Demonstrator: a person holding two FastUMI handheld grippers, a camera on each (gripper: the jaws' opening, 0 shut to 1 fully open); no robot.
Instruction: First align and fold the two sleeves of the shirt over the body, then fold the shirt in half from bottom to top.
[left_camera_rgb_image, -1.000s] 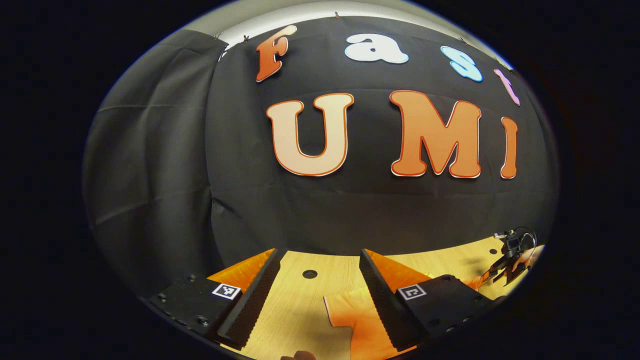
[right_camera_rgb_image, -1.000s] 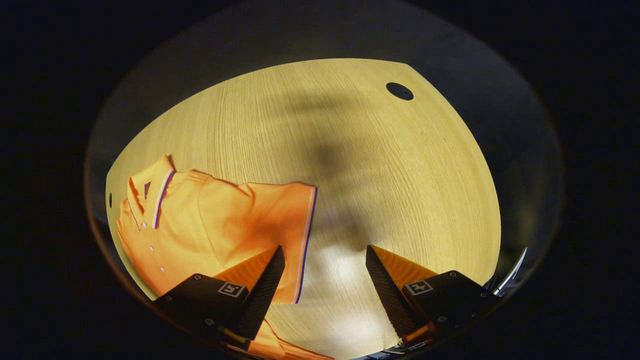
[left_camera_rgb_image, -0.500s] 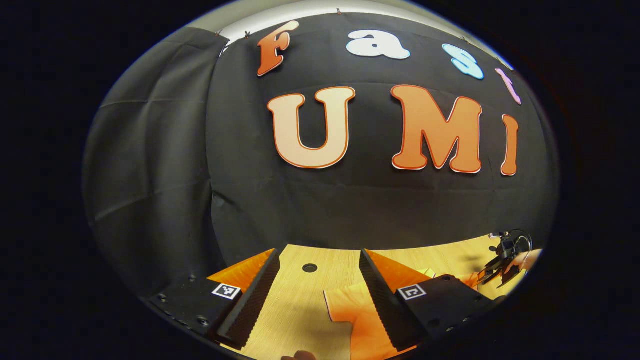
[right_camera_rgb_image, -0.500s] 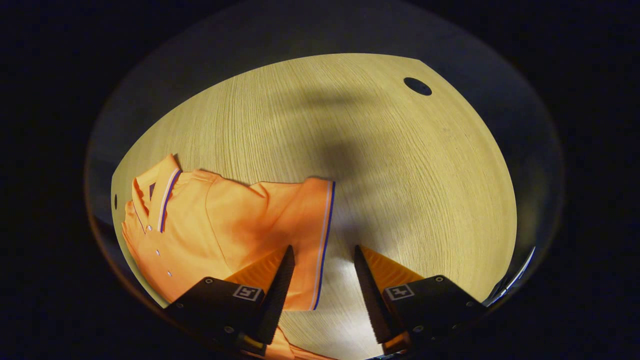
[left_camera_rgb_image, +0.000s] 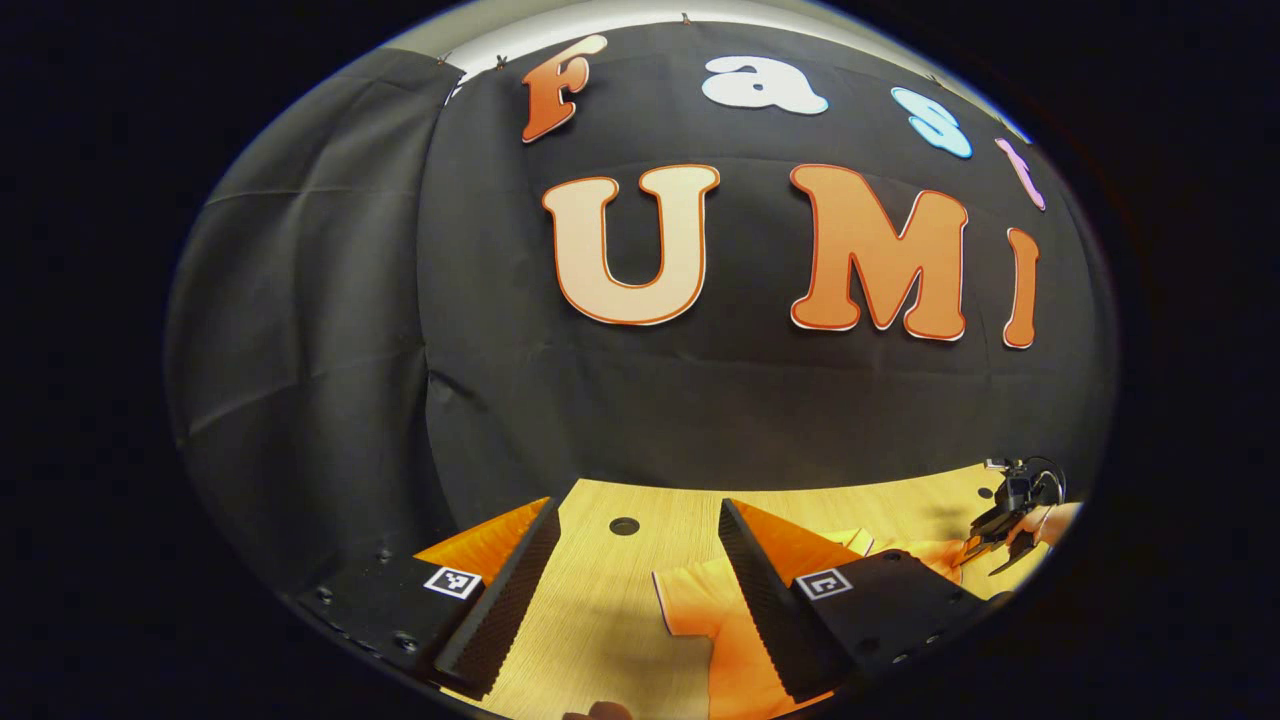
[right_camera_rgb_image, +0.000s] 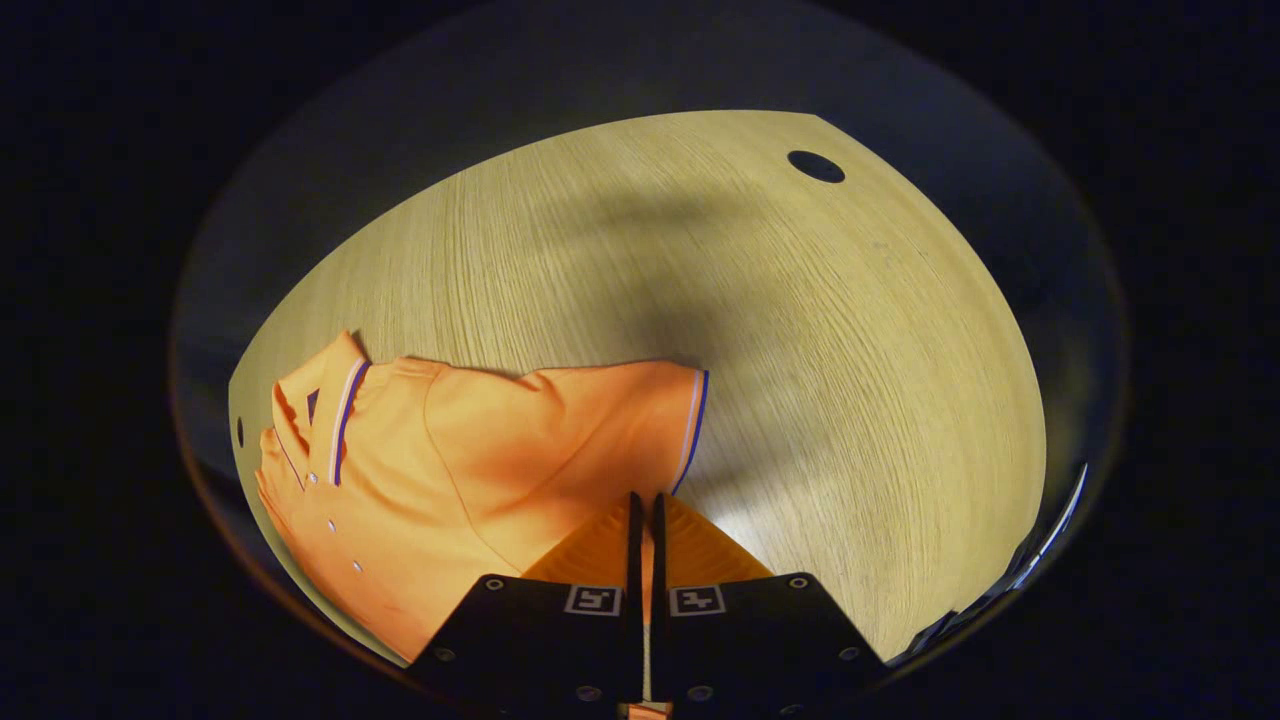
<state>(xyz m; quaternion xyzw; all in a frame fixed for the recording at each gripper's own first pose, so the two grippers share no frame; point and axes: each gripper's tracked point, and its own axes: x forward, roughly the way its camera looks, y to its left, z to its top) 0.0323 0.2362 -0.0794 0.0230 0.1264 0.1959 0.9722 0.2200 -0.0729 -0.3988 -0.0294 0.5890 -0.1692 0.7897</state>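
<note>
Right gripper view: the right claw (right_camera_rgb_image: 645, 510) sits at bottom centre, its fingers pinched together on the cuff edge of the sleeve (right_camera_rgb_image: 610, 420) of an orange polo shirt (right_camera_rgb_image: 420, 480). The shirt lies on the wooden desk (right_camera_rgb_image: 800, 330) at lower left of the frame, collar (right_camera_rgb_image: 335, 410) at far left, striped cuff just above the fingertips. A round hole (right_camera_rgb_image: 815, 166) in the desk at upper right.

Left gripper view: the left claw (left_camera_rgb_image: 630, 520) at the bottom is spread wide, holding nothing. The shirt's other sleeve (left_camera_rgb_image: 695, 610) lies on the desk between the fingers, nearer the right one. The right claw, small, with a hand (left_camera_rgb_image: 1050, 522) on it, shows at lower right.
</note>
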